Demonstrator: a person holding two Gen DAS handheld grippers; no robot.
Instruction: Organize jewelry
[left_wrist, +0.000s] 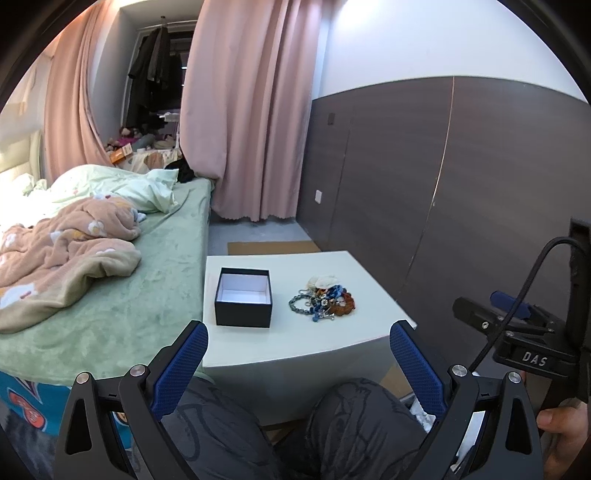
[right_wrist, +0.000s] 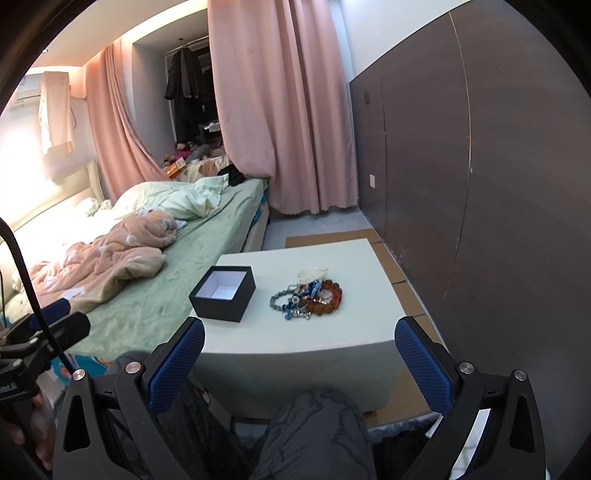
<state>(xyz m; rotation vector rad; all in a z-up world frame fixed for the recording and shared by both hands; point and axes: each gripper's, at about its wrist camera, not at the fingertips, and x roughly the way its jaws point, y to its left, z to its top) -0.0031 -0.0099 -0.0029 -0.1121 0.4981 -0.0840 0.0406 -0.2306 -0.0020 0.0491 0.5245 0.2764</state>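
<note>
An open black box (left_wrist: 243, 298) with a white empty inside stands on the left part of a small white table (left_wrist: 295, 343). A pile of jewelry (left_wrist: 324, 298), with a grey chain, blue beads, orange beads and a pale shell-like piece, lies to its right. The box (right_wrist: 223, 293) and the pile (right_wrist: 308, 293) also show in the right wrist view. My left gripper (left_wrist: 299, 332) is open and empty, held short of the table's near edge. My right gripper (right_wrist: 300, 330) is open and empty, also short of the near edge.
A bed (left_wrist: 110, 295) with a green sheet and a rumpled pink blanket (left_wrist: 62, 251) touches the table's left side. A dark panelled wall (left_wrist: 461, 184) runs along the right. Pink curtains (left_wrist: 251, 110) hang behind. The person's knees (left_wrist: 288, 432) are under the table's near edge.
</note>
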